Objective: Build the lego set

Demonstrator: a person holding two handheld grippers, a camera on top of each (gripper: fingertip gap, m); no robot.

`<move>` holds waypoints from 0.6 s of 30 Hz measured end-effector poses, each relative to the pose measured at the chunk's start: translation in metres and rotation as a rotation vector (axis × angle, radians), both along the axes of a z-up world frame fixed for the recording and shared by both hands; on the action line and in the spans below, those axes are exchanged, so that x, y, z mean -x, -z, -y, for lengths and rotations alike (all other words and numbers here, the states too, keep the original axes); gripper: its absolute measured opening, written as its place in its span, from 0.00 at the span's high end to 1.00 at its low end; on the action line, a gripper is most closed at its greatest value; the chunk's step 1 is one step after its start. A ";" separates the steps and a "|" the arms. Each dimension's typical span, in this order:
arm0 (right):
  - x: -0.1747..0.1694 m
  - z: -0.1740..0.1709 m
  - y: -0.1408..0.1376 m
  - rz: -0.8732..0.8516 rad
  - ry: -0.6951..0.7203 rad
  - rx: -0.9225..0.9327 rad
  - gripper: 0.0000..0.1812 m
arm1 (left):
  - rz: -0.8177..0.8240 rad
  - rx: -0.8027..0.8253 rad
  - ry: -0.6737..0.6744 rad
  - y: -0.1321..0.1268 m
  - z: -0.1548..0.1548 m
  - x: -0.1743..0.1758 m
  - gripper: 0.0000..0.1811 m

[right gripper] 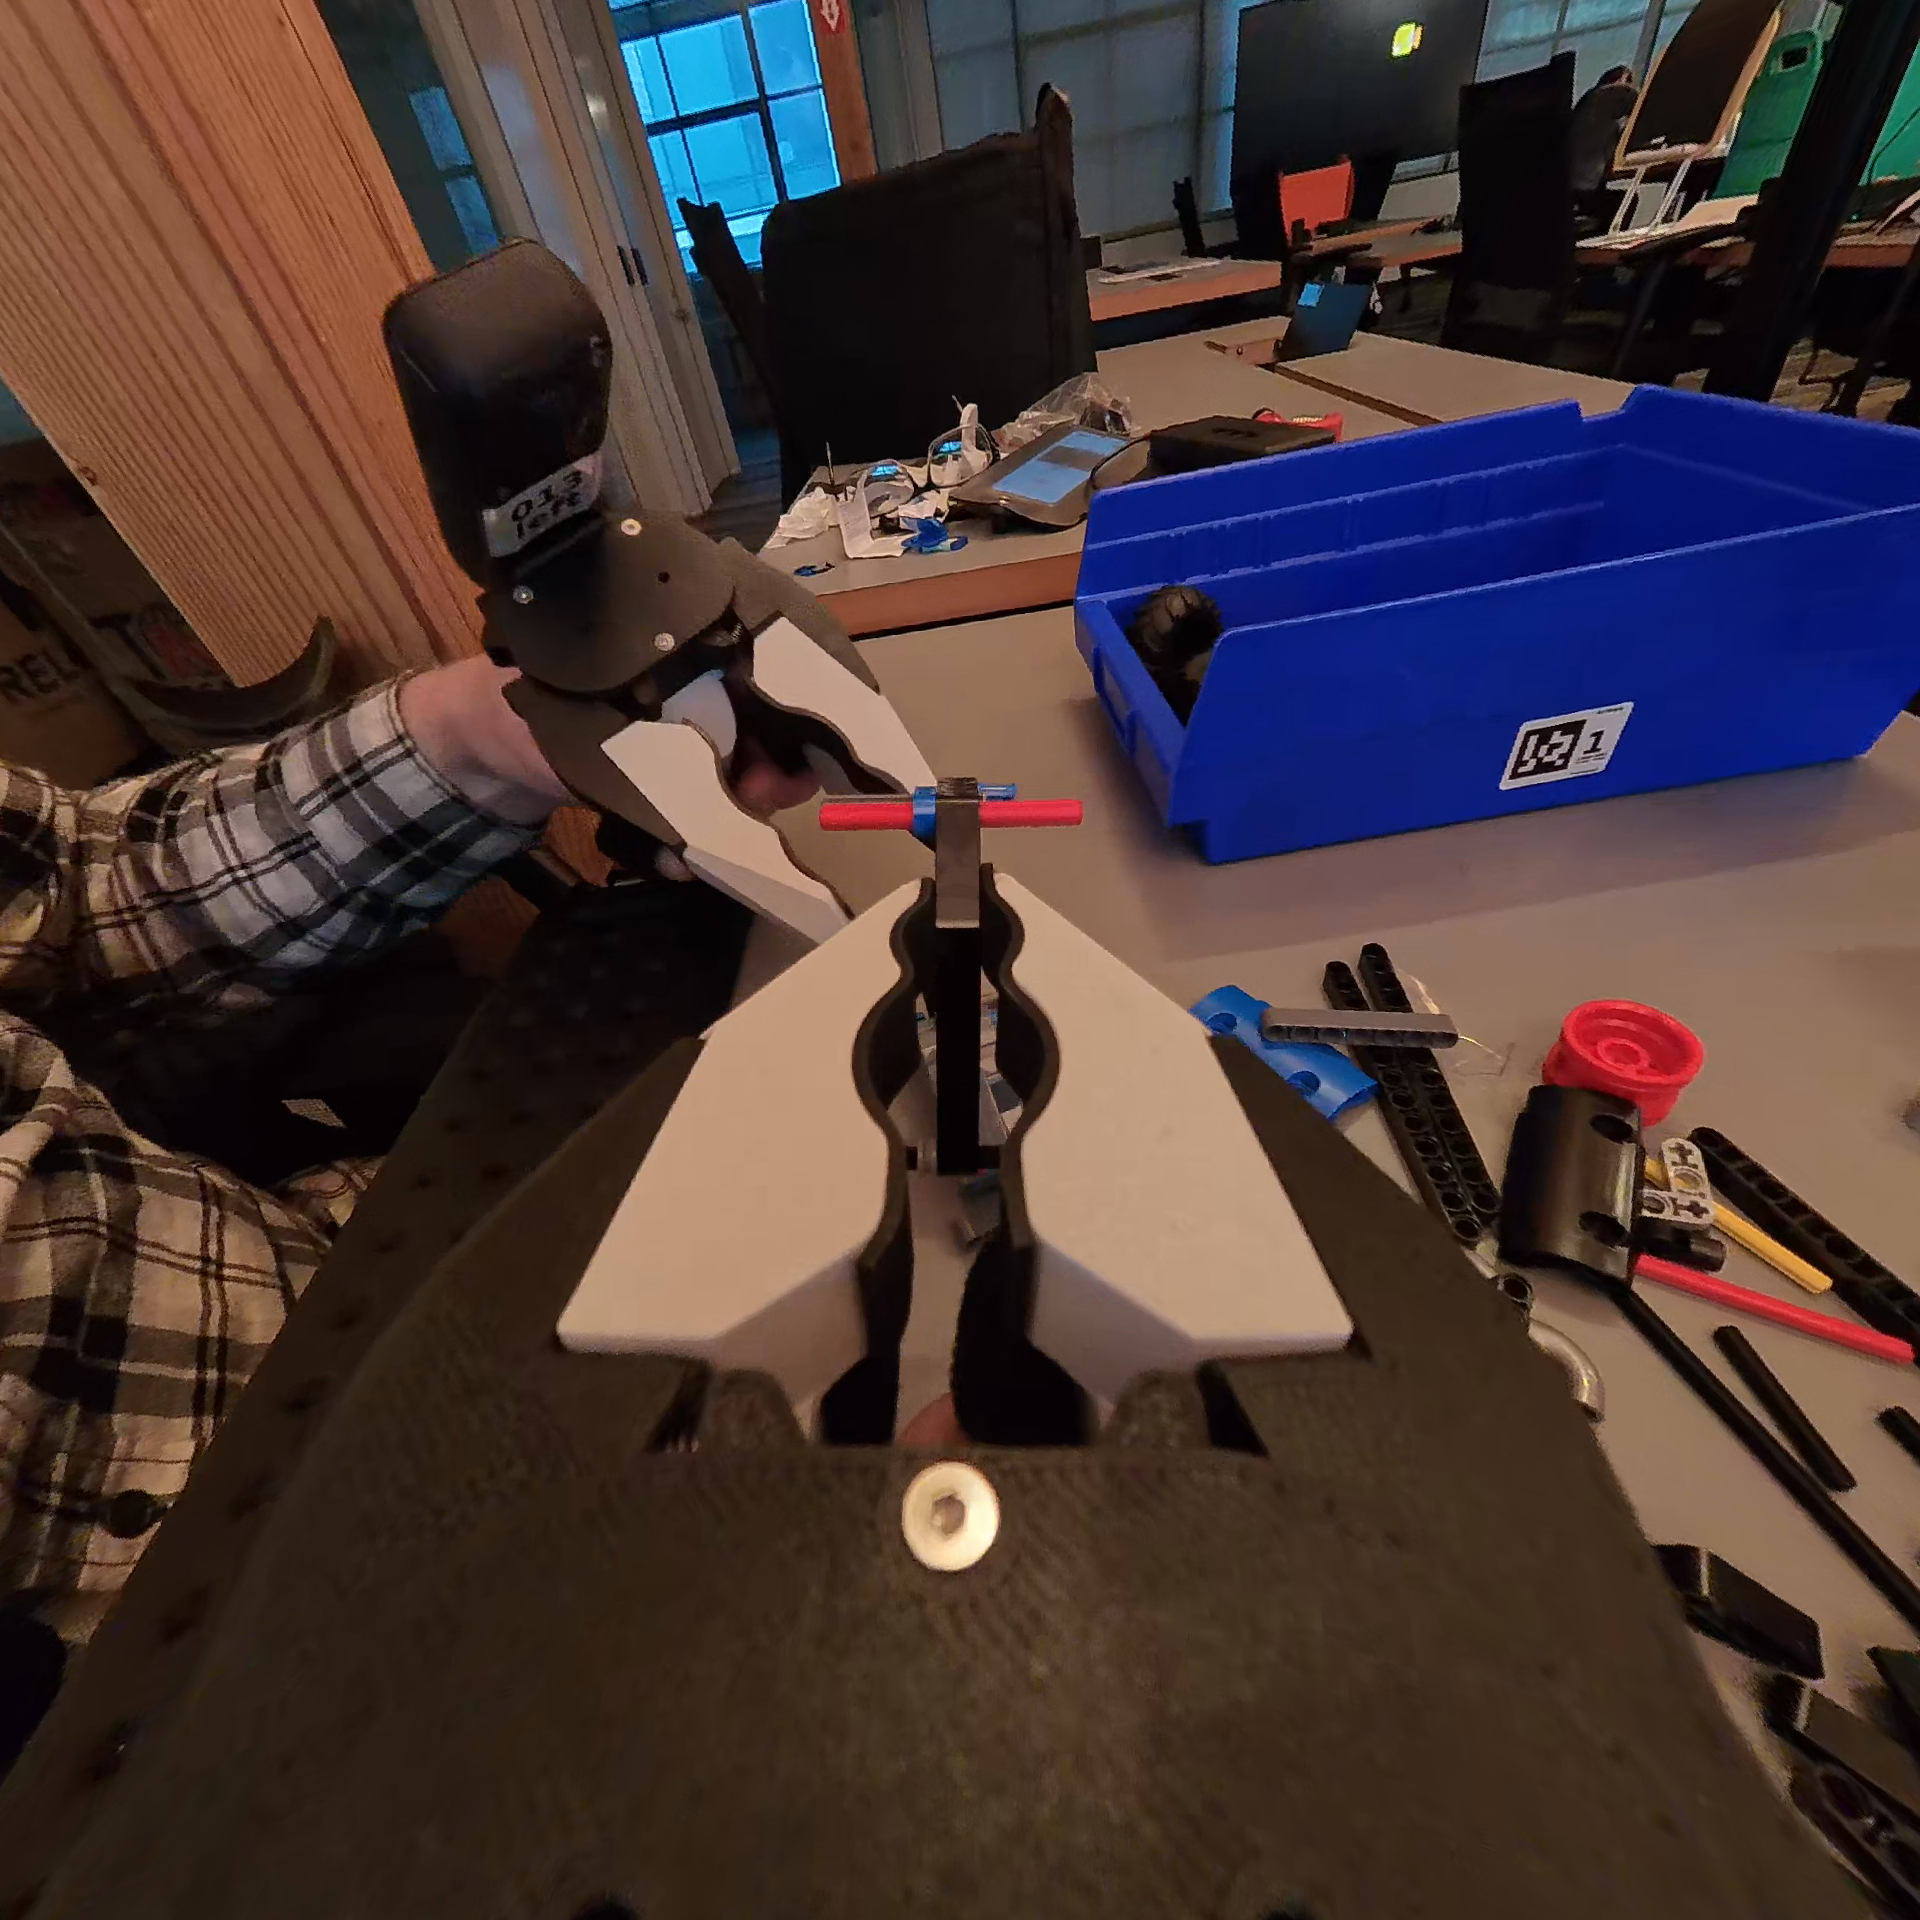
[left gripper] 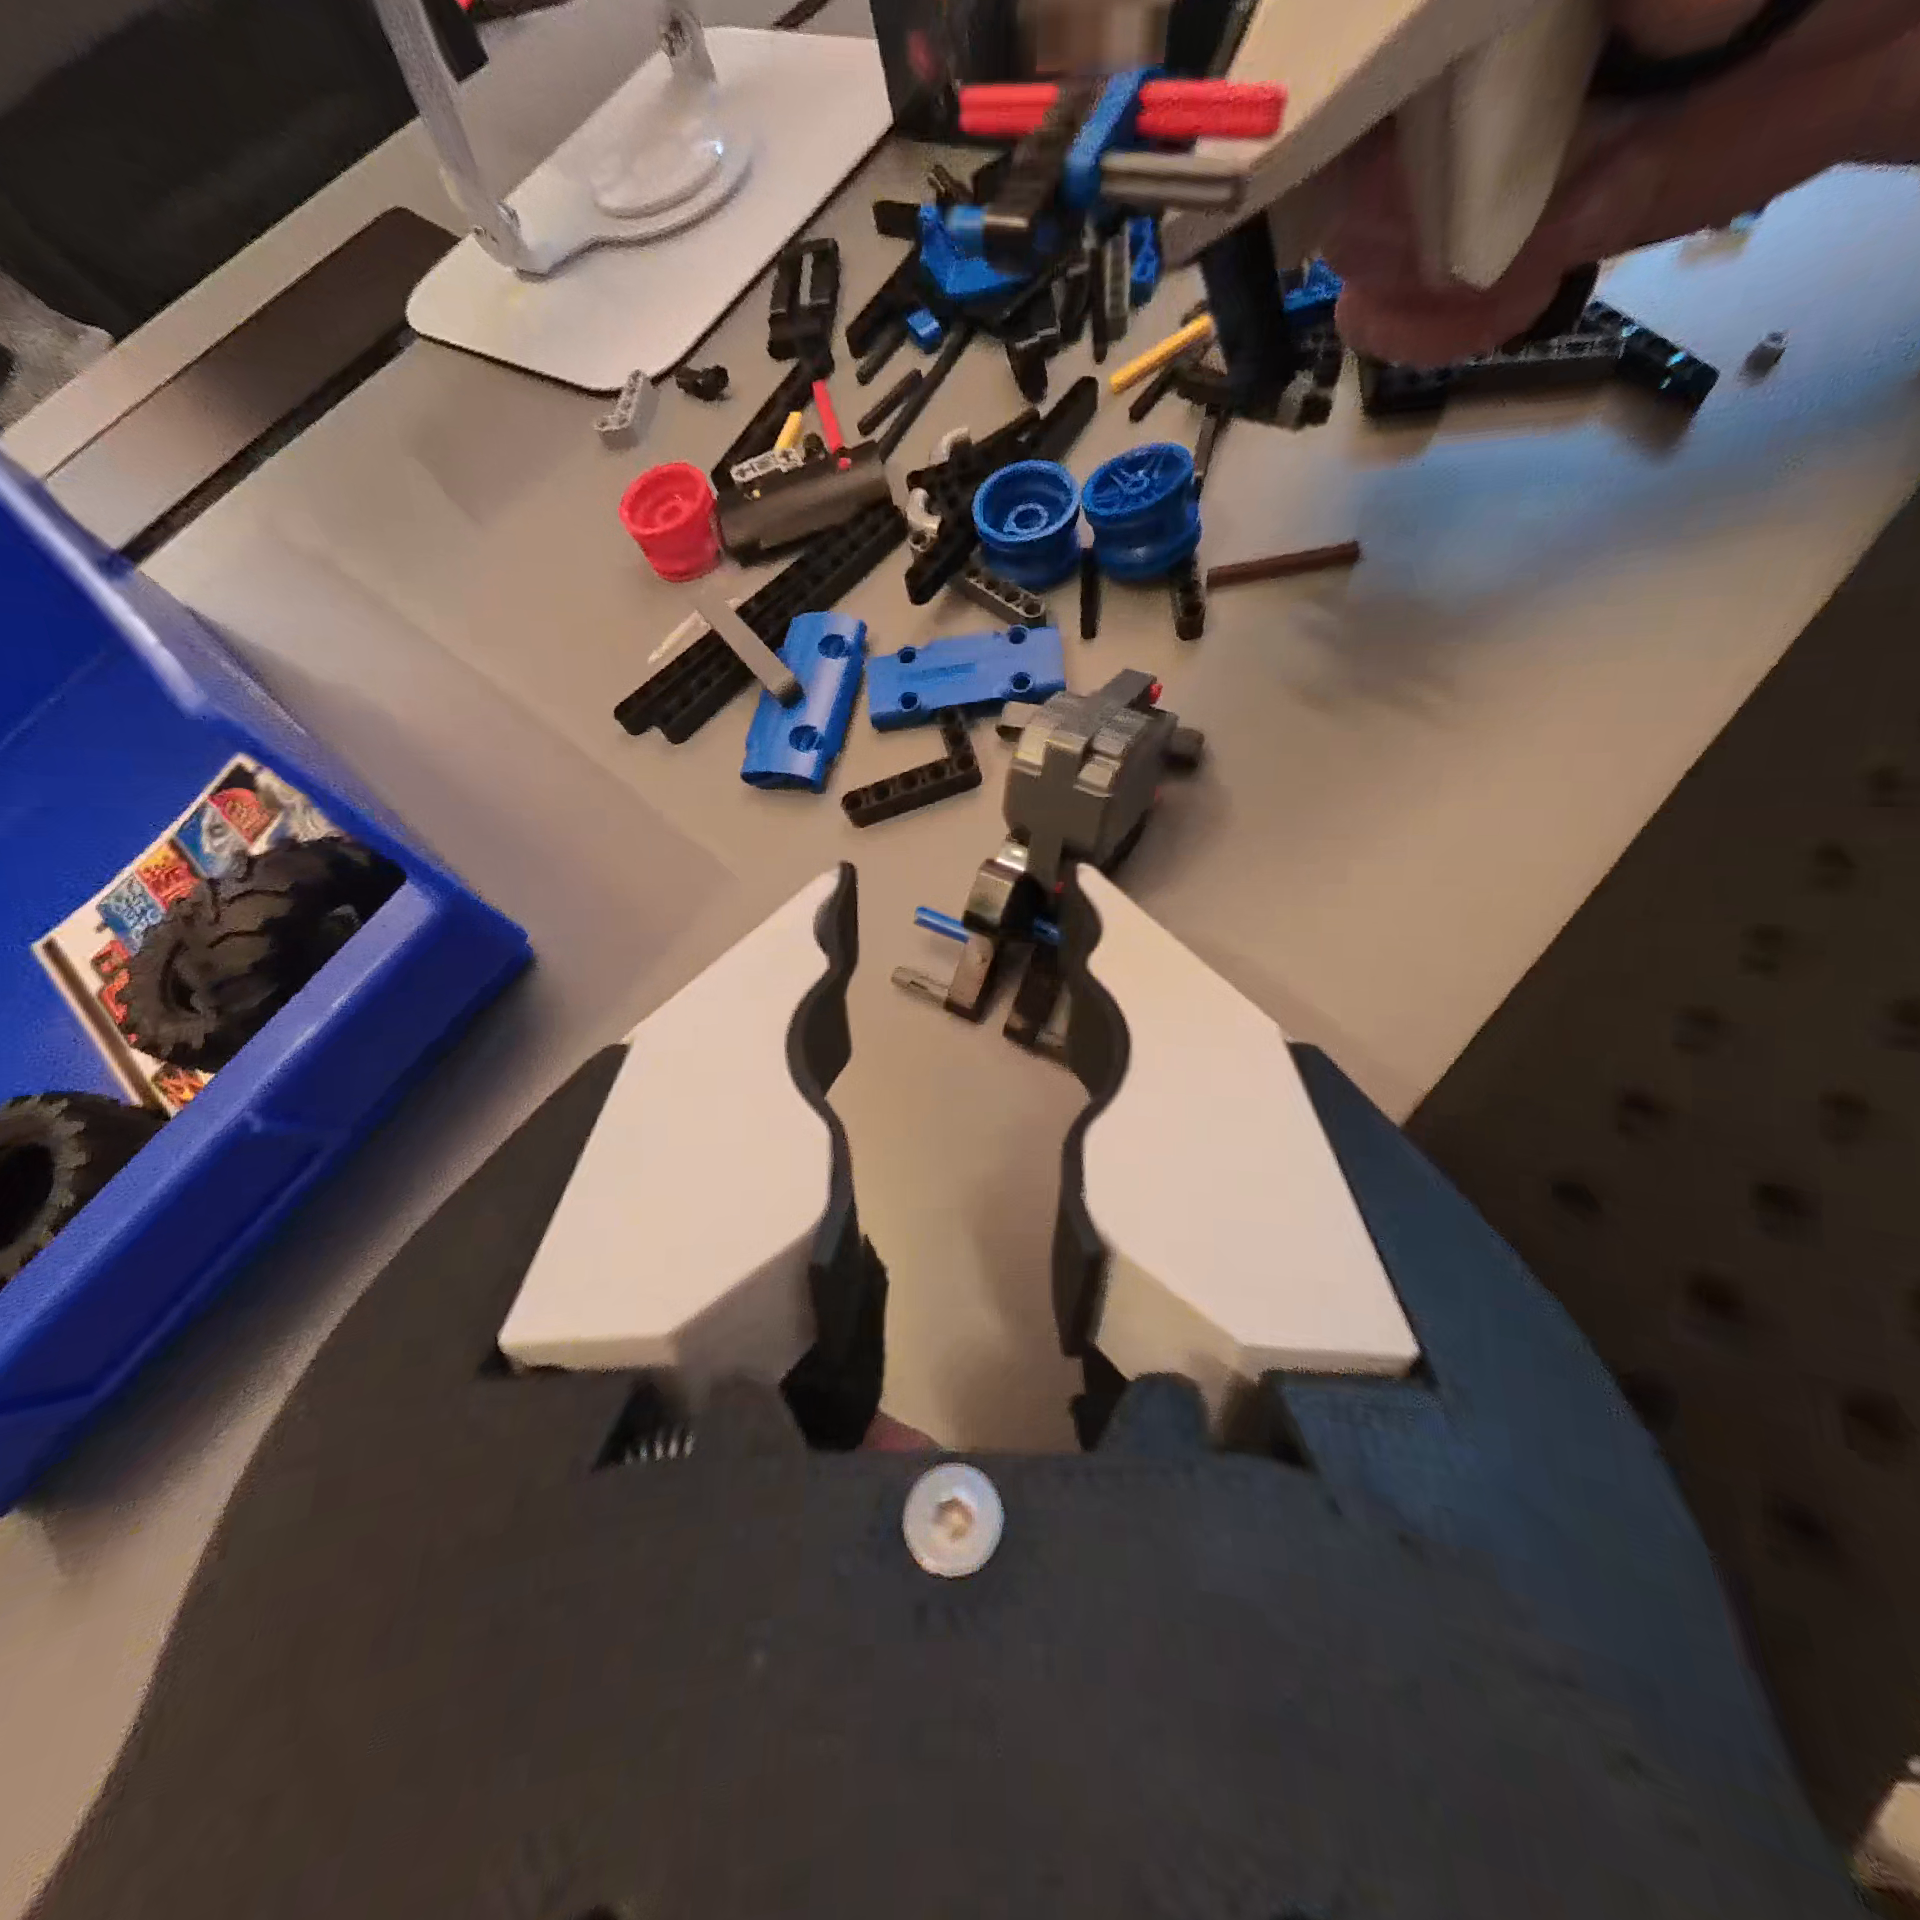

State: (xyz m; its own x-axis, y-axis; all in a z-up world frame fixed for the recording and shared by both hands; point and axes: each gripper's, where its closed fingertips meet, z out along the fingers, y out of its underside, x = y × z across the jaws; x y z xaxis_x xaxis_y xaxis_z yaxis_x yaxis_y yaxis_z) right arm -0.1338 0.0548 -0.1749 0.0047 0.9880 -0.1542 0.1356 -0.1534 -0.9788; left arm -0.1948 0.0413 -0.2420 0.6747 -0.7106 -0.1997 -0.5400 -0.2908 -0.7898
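A: Starting at the tongs. Our right gripper [right gripper: 956,904] is clamped on a black beam [right gripper: 957,997], held upright, with a red rod [right gripper: 951,814] crossing its top through a blue clip [right gripper: 927,812]. We're holding that piece in the air, above the table edge.

B: And our left gripper [left gripper: 961,904]? Jaws apart, nothing between them. It hangs over the grey table [left gripper: 1455,831], aimed at a small grey and black piece [left gripper: 1081,790] lying just past the fingertips.

A: From the right view the left gripper [right gripper: 831,831] sits close beside the red rod, just left of it. We can't tell if they touch.

B: Outward: loose parts are spread over the table, namely two blue wheels [left gripper: 1086,514], a red wheel [left gripper: 670,520], blue panels [left gripper: 966,675], long black beams [right gripper: 1403,1081]. The blue bin [right gripper: 1507,623] holds a black tyre [right gripper: 1174,634] and a booklet [left gripper: 156,935].

A: Step, we'd judge: mid-assembly, one sub-piece held ready for the next part.

B: Next move probably calls for the left gripper to drop, close on that grey piece, and line it up with the held beam. The parts are small, so alignment must be careful.
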 end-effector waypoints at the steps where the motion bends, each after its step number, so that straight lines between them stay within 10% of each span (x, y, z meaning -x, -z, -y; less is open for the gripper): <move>1: 0.000 0.001 0.000 0.001 -0.002 0.001 0.97 | -0.026 -0.002 0.021 0.004 0.002 -0.004 0.86; 18: -0.004 0.001 -0.001 0.003 -0.003 -0.012 0.97 | -0.168 0.068 0.591 0.012 0.038 -0.031 0.95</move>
